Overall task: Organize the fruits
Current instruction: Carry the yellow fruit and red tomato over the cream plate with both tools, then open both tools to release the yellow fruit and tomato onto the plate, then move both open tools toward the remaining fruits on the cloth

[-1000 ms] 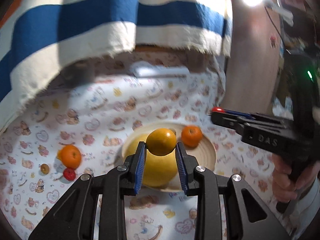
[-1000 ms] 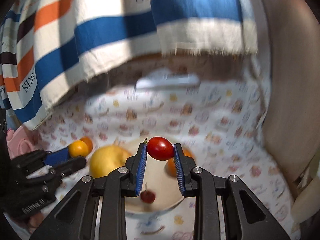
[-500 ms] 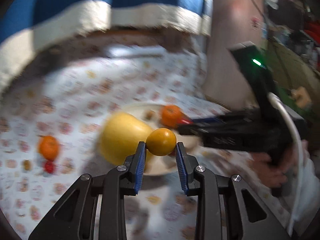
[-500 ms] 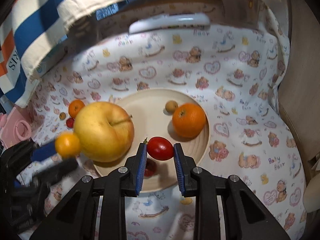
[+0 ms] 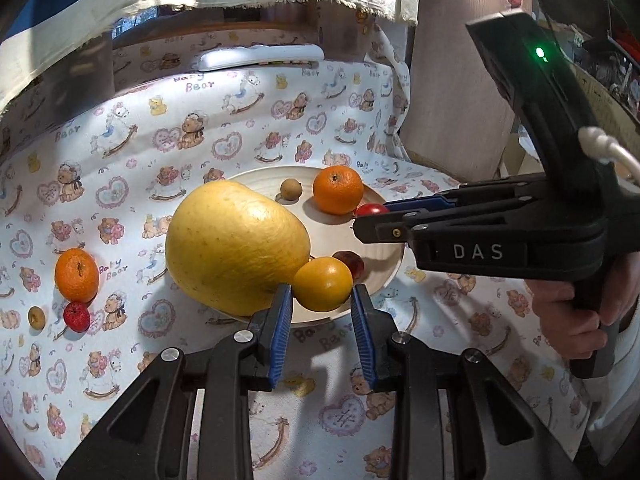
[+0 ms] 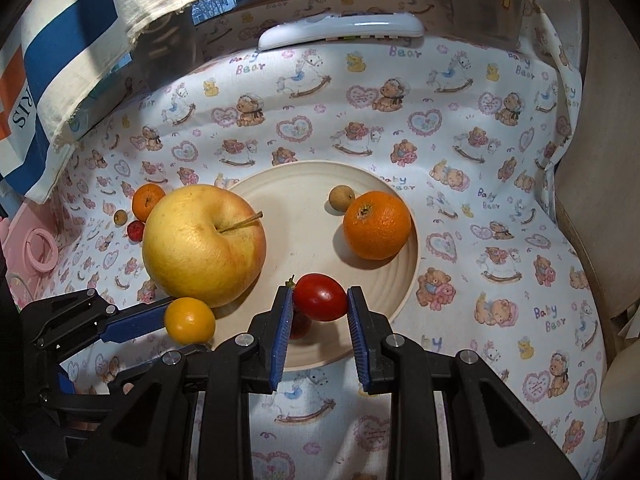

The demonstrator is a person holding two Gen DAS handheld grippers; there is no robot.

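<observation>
Left gripper [image 5: 322, 306]: blue pads clamp a small yellow-orange fruit [image 5: 323, 284] above the near rim of the cream plate [image 6: 412, 240], at the plate's 7 o'clock in the right wrist view, just beside the big yellow apple [image 6: 204, 246].

Right gripper [image 6: 320, 316]: narrow hold on a red cherry tomato [image 6: 320, 297] over the plate's 6 o'clock.

On the plate: tangerine [image 6: 377, 225] at 2 o'clock, small brown longan [image 6: 341, 198] touching it.

On the bear-print cloth [image 5: 248, 128], off the plate at 9 o'clock: second tangerine [image 5: 77, 275], small red fruit [image 5: 76, 316], second longan [image 5: 36, 317].
</observation>
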